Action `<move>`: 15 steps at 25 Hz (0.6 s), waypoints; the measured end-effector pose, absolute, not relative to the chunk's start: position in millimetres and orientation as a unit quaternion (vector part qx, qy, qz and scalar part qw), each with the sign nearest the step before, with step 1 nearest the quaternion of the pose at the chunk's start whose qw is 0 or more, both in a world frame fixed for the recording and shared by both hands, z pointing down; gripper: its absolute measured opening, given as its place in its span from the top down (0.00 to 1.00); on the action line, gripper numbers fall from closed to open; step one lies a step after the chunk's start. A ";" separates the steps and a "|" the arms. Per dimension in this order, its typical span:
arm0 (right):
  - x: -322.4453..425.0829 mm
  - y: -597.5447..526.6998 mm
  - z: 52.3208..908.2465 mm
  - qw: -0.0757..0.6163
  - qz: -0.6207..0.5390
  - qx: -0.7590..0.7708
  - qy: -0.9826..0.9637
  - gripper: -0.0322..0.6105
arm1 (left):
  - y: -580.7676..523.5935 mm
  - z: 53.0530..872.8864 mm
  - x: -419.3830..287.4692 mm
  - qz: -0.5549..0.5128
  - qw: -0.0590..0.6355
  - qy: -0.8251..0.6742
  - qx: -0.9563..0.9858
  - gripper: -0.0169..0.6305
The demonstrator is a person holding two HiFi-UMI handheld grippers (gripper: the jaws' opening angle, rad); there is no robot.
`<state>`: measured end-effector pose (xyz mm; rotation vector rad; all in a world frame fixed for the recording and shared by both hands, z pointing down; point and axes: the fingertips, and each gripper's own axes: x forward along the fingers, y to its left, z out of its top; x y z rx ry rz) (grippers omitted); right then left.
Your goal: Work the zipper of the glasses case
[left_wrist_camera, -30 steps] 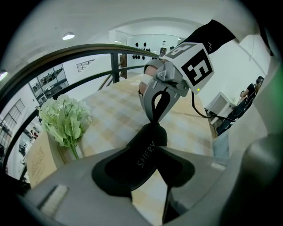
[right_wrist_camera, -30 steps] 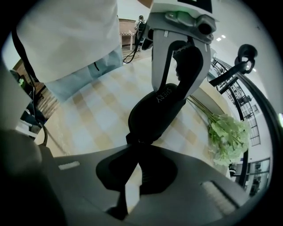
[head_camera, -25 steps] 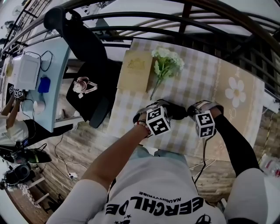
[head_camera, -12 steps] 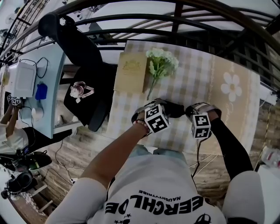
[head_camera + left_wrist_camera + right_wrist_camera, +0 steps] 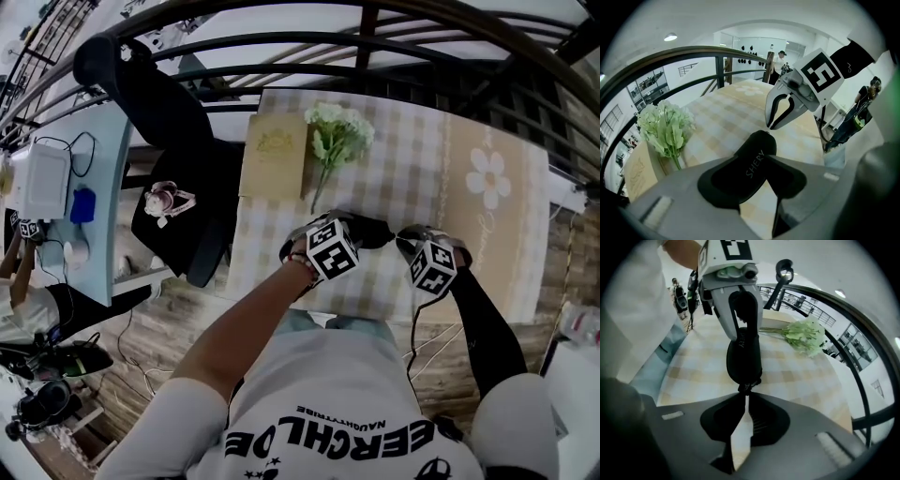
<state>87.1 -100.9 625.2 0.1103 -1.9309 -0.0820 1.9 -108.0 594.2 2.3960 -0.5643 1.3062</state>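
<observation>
left gripper: clamped on black glasses case | right gripper: pinching zipper pull at case's right end, just easing open | checked table, flowers far left

Flowers, book just beyond glasses case

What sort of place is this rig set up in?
Likely an indoor mezzanine in a studio or office: a curved railing runs past the checked tablecloth with its flower bunch, and a desk with electronics stands beside.
</observation>
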 end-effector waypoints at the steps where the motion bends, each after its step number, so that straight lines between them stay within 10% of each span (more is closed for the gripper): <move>1: 85.3 -101.5 626.2 0.561 -0.023 0.057 -0.825 0.83 | -108.9 593.5 1.5 0.461 0.176 -0.201 0.846 0.71; 15: 77.0 -101.2 633.1 0.552 -0.053 0.087 -0.827 0.90 | -108.6 594.2 1.6 0.455 0.178 -0.204 0.849 0.71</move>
